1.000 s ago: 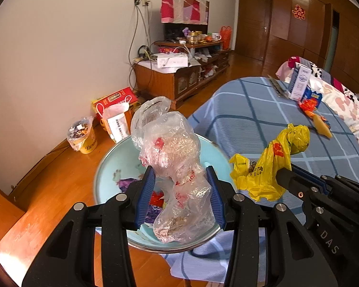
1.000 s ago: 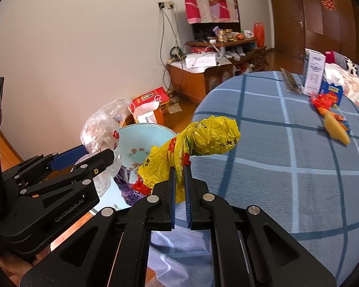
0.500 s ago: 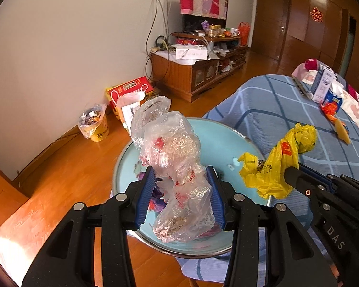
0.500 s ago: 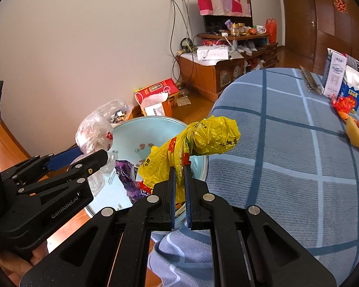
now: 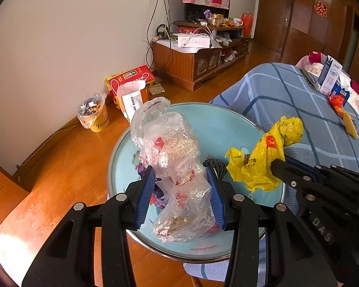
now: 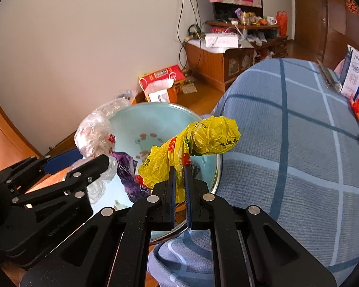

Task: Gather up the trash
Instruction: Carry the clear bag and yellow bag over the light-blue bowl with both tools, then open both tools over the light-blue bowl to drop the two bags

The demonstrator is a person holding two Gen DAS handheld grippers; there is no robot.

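My left gripper [image 5: 180, 175] is shut on a crumpled clear plastic bag [image 5: 177, 165] and holds it above a light-blue basin [image 5: 217, 129]. My right gripper [image 6: 180, 171] is shut on a crumpled yellow plastic bag [image 6: 203, 141] and holds it over the basin's [image 6: 155, 119] right side. The yellow bag [image 5: 268, 153] and right gripper [image 5: 275, 165] also show in the left wrist view. The clear bag [image 6: 94, 134] and left gripper [image 6: 103, 161] show in the right wrist view. A purple wrapper [image 6: 128, 174] lies in the basin.
A table with a blue checked cloth [image 6: 299, 143] stands to the right, with a carton [image 6: 353, 74] and orange wrappers [image 5: 339, 105] on it. On the wooden floor stand a yellow bucket of trash [image 5: 94, 114], a red box [image 5: 129, 79] and a wooden TV cabinet [image 5: 193, 59].
Both grippers, still holding their bags, have moved left from the table edge so they hang further over the basin.
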